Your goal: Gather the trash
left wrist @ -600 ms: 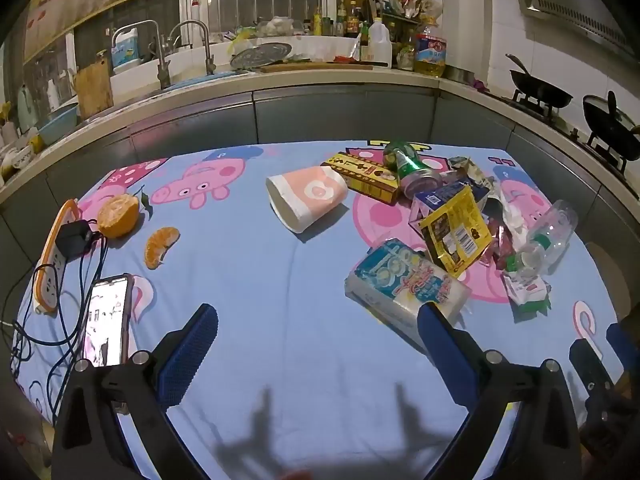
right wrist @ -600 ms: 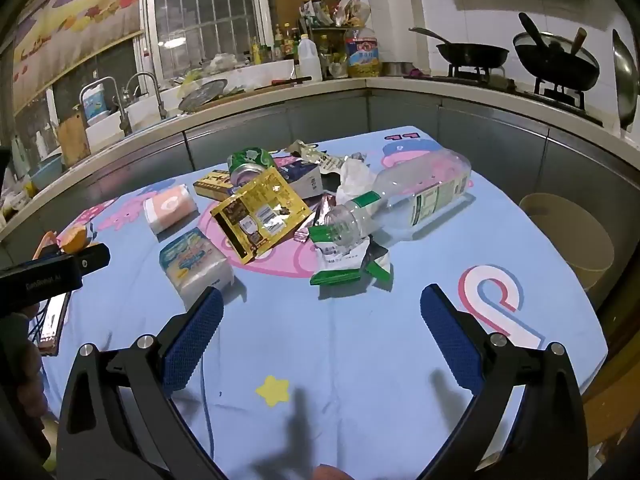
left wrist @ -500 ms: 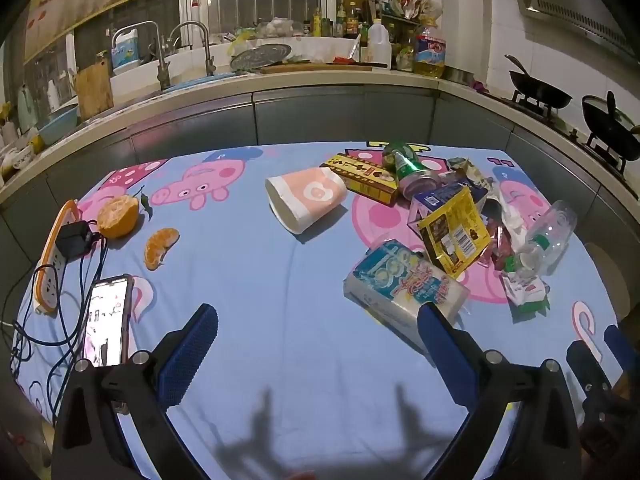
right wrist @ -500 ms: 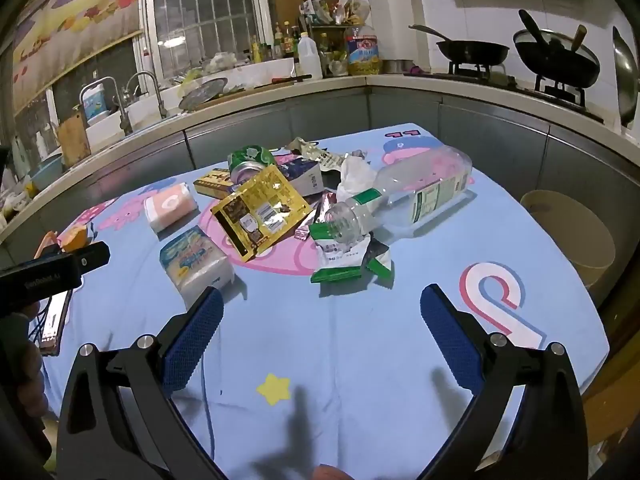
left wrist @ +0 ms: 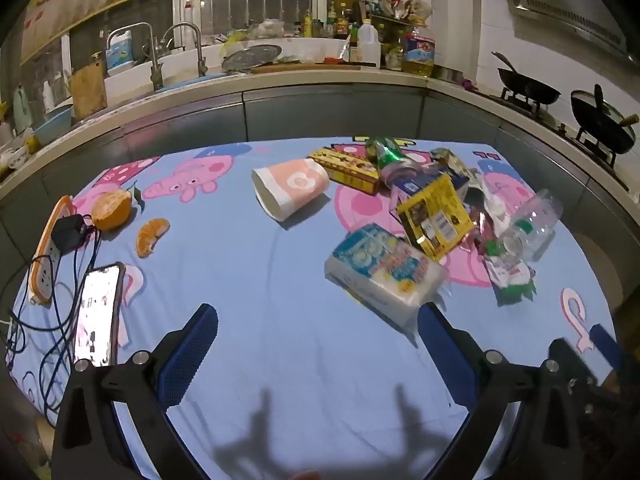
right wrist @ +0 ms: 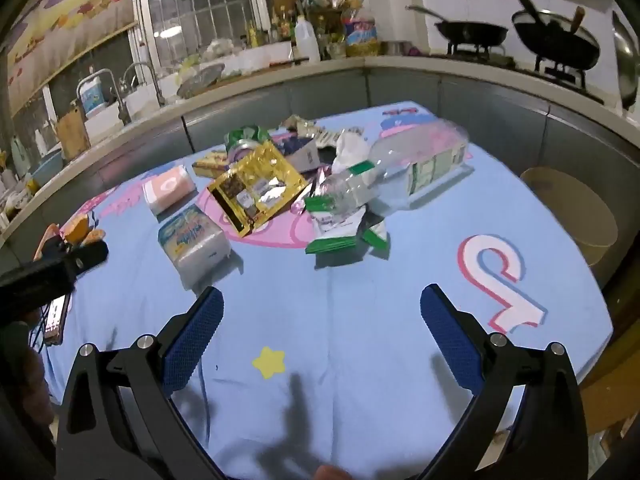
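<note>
A heap of trash lies on the blue cartoon tablecloth [left wrist: 280, 320]: a clear plastic bottle [right wrist: 404, 168] [left wrist: 528, 224], a yellow foil packet [right wrist: 256, 188] [left wrist: 434, 210], a green can [left wrist: 386, 156], a green-white wrapper [right wrist: 340, 232], a tissue pack [left wrist: 384, 268] [right wrist: 194, 236] and a pink-white paper cup [left wrist: 290, 190]. My left gripper [left wrist: 316, 344] is open and empty, near the tissue pack. My right gripper [right wrist: 320, 320] is open and empty, short of the heap.
A tan bin [right wrist: 568, 208] stands beyond the table's right edge. At the left lie a phone [left wrist: 98, 312], a power strip with cables [left wrist: 50, 248] and orange pieces [left wrist: 112, 210]. A counter with sink [left wrist: 160, 80] and stove pans [right wrist: 556, 44] curves behind.
Both grippers have moved slightly forward toward the heap. Both stay open and empty. Nothing on the table has moved.
</note>
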The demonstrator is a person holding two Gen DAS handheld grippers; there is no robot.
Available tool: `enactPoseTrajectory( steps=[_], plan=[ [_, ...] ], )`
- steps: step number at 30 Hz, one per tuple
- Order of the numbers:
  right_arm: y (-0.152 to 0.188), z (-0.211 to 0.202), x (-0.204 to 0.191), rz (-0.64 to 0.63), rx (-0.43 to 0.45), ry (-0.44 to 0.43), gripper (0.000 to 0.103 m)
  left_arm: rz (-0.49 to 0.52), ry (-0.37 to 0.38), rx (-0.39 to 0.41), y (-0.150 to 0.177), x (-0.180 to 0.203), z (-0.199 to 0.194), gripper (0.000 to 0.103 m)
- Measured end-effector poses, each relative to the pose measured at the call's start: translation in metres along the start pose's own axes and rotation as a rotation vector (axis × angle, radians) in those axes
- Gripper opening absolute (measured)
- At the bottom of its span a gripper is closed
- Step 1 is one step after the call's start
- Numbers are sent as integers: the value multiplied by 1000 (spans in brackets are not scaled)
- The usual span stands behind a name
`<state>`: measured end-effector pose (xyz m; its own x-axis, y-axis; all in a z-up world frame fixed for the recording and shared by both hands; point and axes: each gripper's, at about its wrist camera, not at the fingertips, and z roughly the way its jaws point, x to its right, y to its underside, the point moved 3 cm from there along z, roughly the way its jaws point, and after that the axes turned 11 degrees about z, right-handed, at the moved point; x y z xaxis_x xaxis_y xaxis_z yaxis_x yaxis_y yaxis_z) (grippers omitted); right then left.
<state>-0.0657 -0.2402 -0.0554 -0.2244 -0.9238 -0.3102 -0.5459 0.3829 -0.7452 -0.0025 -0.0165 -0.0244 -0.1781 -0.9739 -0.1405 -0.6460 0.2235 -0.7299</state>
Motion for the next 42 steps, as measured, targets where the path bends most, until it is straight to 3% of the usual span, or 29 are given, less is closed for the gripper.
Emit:
enactPoseTrajectory(
  steps=[7, 20, 26, 33, 42],
  plan=[
    [3, -21, 2, 10, 54, -68, 97, 4, 30, -38, 19, 16, -4, 99],
    [8, -14, 19, 82, 11, -83, 97, 21, 72, -74, 32, 25, -6, 99],
    [-3, -13, 25, 94, 38, -70, 85, 47, 41, 11, 2, 22, -8, 99],
    [-36, -26, 20, 59, 145, -49, 85, 54, 3, 108, -40, 18, -8, 99],
    [-66, -34, -3, 25, 205, -106, 85, 28, -9, 148, -50, 15, -9, 99]
  ],
)
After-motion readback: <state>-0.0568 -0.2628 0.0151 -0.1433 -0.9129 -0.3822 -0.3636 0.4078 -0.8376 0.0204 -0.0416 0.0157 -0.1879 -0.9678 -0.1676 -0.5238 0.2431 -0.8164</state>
